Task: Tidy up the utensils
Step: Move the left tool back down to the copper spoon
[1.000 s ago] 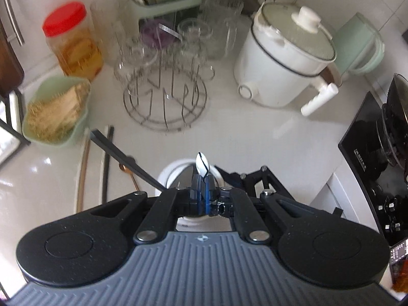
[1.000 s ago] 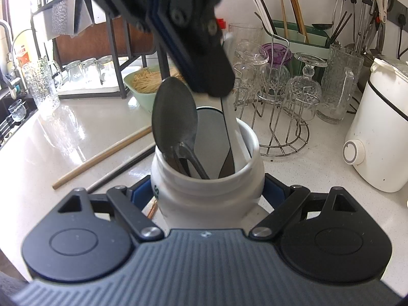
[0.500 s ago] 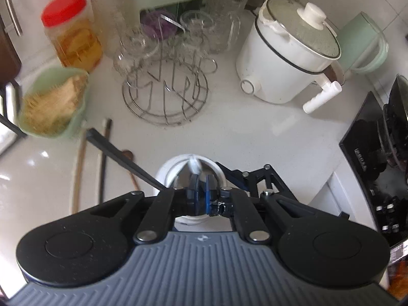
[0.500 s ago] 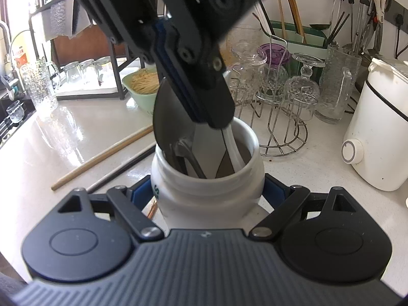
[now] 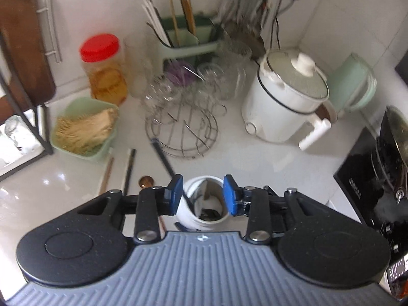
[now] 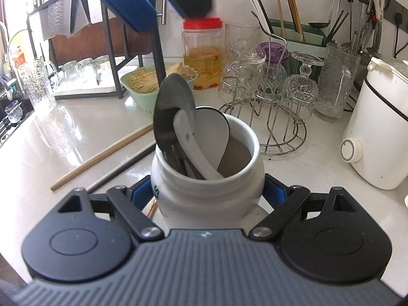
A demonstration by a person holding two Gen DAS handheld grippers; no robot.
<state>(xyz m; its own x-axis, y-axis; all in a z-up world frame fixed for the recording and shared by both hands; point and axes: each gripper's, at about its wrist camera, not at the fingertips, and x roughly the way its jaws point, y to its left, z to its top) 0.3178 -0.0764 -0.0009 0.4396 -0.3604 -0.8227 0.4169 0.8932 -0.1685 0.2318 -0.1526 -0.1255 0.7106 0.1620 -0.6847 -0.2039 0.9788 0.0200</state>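
White table (image 5: 255, 158) is carrying the jar (image 5: 204, 204); left tool (image 5: 203, 195) is opening, empty, above it, loose chopsticks (image 5: 128, 168) lying at ten o'clock, pointing twelve. Right tool (image 6: 207, 191) is clamping the jar (image 6: 206, 178), white spoon (image 6: 191, 145) inside.

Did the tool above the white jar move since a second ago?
Yes. The left tool has lifted up and away from the white jar, toward the picture's top, its jaws opening with nothing between them.
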